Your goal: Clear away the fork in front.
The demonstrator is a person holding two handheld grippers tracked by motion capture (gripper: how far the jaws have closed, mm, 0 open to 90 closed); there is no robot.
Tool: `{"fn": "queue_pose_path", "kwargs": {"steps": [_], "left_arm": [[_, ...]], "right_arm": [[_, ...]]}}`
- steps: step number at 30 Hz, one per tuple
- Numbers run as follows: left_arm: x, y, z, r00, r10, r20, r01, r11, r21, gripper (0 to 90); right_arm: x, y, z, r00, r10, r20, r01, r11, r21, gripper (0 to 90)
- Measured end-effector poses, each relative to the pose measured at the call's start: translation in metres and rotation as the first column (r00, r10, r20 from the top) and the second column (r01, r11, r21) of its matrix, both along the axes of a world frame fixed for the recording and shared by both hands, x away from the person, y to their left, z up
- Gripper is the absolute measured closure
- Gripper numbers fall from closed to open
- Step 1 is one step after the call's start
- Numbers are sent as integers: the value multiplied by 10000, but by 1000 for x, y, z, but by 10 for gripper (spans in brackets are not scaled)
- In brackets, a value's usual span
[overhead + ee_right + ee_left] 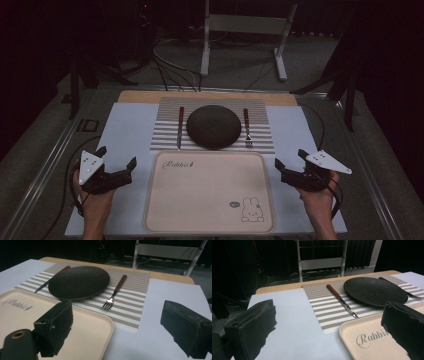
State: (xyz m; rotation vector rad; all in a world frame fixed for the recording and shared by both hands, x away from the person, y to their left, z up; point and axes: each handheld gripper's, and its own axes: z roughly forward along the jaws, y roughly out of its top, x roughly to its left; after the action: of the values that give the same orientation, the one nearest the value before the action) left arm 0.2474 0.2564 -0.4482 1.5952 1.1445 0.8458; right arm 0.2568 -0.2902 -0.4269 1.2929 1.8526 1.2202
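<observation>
High view: left gripper (118, 159) held low at the tray's (210, 227) left edge, jaws spread, nothing between them. Right gripper (289, 159) mirrors it at the tray's right edge, jaws likewise apart and empty. Both hands come in from the bottom, wrists level.

Left gripper view: dark plate (374, 290) on the striped placemat (329, 310), knife (342, 300) just left of it. Jaws wide, over white sheet (292, 322) and tray corner.

Right gripper view: fork (114, 293) lies right of the plate, tines toward the tray. Jaws wide apart.
</observation>
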Motion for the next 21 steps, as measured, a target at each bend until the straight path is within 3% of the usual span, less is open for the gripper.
{"fn": "queue_pose_path", "kwargs": {"steps": [21], "left_arm": [[1, 0, -1, 10000, 50, -33, -50, 10000, 11, 0]], "right_arm": [[28, 9, 16, 9998, -169, -133, 163, 9989, -435, 108]]}}
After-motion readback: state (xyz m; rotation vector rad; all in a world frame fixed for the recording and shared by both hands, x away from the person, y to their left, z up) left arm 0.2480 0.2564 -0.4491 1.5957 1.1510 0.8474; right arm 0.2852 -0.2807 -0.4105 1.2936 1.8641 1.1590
